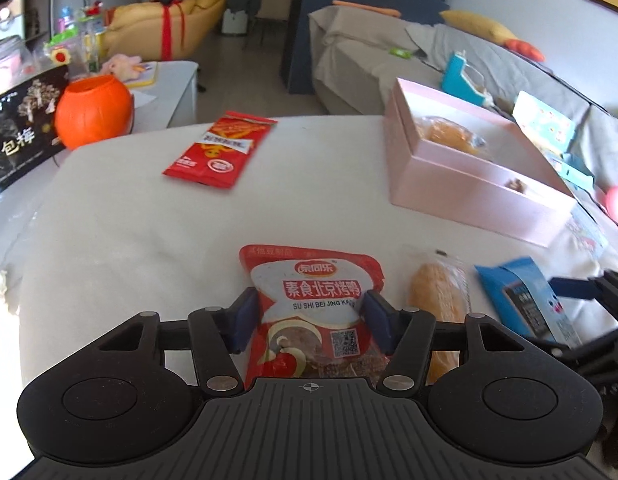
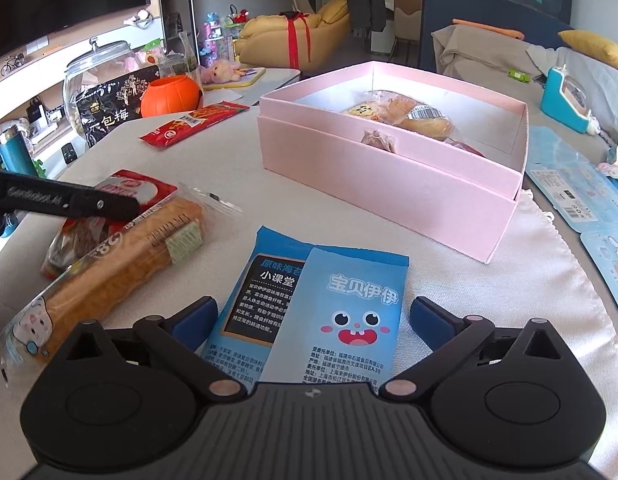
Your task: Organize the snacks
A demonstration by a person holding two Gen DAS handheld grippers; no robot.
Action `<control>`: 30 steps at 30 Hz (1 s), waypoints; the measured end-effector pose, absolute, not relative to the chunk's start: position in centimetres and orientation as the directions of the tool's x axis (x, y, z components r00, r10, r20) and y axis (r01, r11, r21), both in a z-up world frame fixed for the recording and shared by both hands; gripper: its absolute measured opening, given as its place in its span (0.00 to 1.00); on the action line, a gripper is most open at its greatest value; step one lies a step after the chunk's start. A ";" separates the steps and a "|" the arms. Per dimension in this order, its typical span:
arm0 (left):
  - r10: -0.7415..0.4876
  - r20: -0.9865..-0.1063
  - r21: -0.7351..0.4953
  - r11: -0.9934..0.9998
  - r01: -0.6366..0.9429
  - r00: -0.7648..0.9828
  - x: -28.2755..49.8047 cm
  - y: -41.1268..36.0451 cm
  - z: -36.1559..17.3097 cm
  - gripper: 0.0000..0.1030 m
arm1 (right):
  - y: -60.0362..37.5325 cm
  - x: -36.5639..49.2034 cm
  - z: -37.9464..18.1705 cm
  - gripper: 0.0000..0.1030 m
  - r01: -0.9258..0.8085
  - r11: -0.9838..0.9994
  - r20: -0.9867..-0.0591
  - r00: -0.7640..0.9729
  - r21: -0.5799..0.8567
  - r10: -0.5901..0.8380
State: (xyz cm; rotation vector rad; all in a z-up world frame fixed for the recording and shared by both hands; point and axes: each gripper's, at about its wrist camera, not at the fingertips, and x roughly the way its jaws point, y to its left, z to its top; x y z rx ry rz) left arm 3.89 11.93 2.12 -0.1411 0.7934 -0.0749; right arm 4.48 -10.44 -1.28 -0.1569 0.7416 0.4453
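My left gripper (image 1: 309,312) is closed around the sides of a red and white snack pouch (image 1: 313,304) lying on the white table; its blue pads touch both edges. My right gripper (image 2: 309,320) is open, its jaws on either side of two overlapping blue seaweed packets (image 2: 333,312), apart from them. A wrapped bread roll (image 2: 121,264) lies between the two, also seen in the left wrist view (image 1: 437,300). The open pink box (image 2: 389,184) holds several wrapped snacks (image 2: 409,116). A long red packet (image 1: 219,148) lies farther back.
An orange pumpkin pot (image 1: 93,116) and a black snack bag (image 1: 17,136) stand at the back left. A glass jar (image 2: 97,76) is behind them. Blue cards (image 2: 581,188) lie to the right of the box. A sofa (image 1: 389,60) is beyond the table.
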 end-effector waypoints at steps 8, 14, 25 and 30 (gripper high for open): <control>-0.112 -0.719 -0.116 0.992 0.040 0.686 4.1 11.9 1.9 0.69 | -10.4 4.5 -1.3 1.00 -0.445 0.896 -0.683 0.649 0.017 0.335; -0.063 -0.737 -0.021 0.997 0.072 0.673 5.4 11.1 1.5 0.85 | -10.4 4.5 -1.3 1.00 -0.445 0.896 -0.683 0.649 0.017 0.335; -0.099 -0.720 -0.065 0.995 0.075 0.687 4.3 12.0 1.9 0.66 | -10.4 4.7 -1.4 1.00 -0.453 0.891 -0.692 0.640 0.010 0.333; -0.074 -0.705 -0.053 0.997 0.051 0.705 2.8 12.3 2.1 0.62 | -10.3 5.2 -1.0 1.00 -0.485 0.874 -0.727 0.601 -0.001 0.333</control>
